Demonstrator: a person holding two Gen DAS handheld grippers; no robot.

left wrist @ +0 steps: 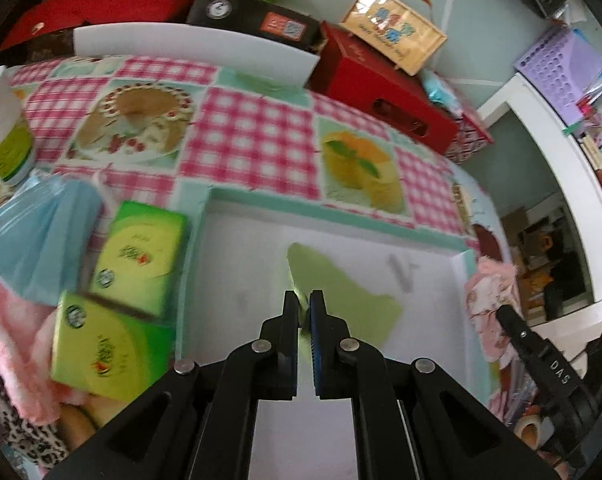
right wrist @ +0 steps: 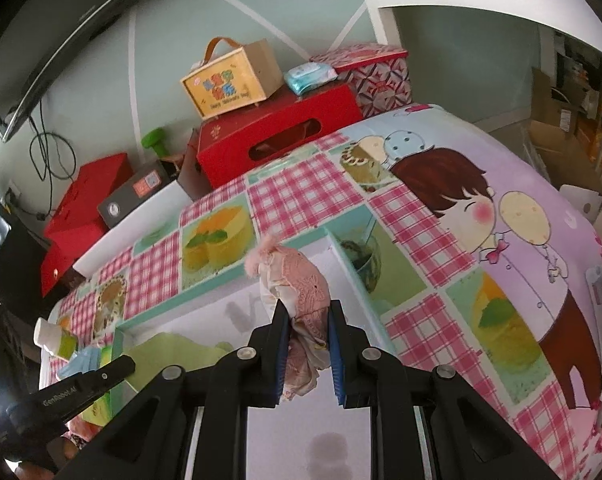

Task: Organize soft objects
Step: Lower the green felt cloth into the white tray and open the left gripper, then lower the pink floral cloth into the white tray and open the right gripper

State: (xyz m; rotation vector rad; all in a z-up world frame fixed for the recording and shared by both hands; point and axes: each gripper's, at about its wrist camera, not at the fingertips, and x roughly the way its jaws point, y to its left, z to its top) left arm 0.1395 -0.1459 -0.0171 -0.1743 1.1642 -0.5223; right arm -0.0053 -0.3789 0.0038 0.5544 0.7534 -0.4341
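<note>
My left gripper point(left wrist: 303, 300) is shut on the near edge of a light green cloth point(left wrist: 341, 296) that lies spread inside a white box point(left wrist: 421, 280) with a teal rim. My right gripper point(right wrist: 309, 312) is shut on a bunched pink cloth point(right wrist: 301, 280) and holds it above the same white box point(right wrist: 205, 320). The green cloth also shows in the right wrist view point(right wrist: 161, 344), and the pink cloth shows at the right in the left wrist view point(left wrist: 489, 300). A pink fluffy towel point(left wrist: 9, 340) lies at the left under two green tissue packs point(left wrist: 137, 256).
A patterned tablecloth point(left wrist: 253, 132) covers the table. A blue plastic bag point(left wrist: 33, 232) and a white jar point(left wrist: 5, 136) stand at the left. Red boxes point(left wrist: 389, 92), a black box point(left wrist: 253, 16) and a yellow bag point(left wrist: 393, 28) line the back edge.
</note>
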